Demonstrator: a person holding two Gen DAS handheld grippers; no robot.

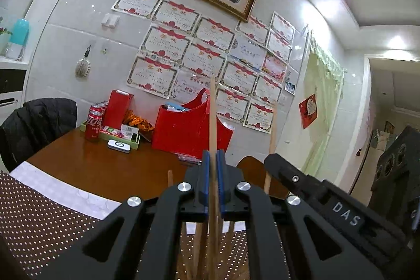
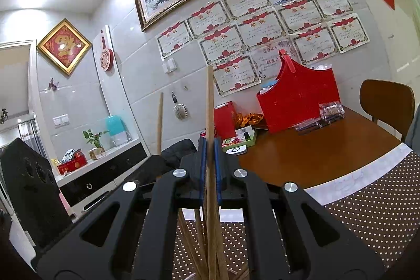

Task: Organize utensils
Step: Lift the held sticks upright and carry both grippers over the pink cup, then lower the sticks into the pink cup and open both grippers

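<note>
In the left wrist view my left gripper (image 1: 213,156) is shut on a wooden chopstick (image 1: 212,117) that stands upright between its blue pads. The right gripper's black body (image 1: 325,198) sits close on the right, with its own chopstick (image 1: 271,138) upright. In the right wrist view my right gripper (image 2: 209,146) is shut on a wooden chopstick (image 2: 210,101), also upright. The left gripper's chopstick (image 2: 159,122) rises to the left. More chopsticks (image 2: 202,240) stand bunched below both grippers; their holder is hidden.
A brown dotted mat (image 1: 39,222) lies over a wooden table (image 1: 105,169). At the table's far edge stand a red gift basket (image 1: 189,130), cola cans (image 1: 93,122) and a green tray. A wooden chair (image 2: 386,104) stands at the right. A black jacket (image 1: 34,122) hangs left.
</note>
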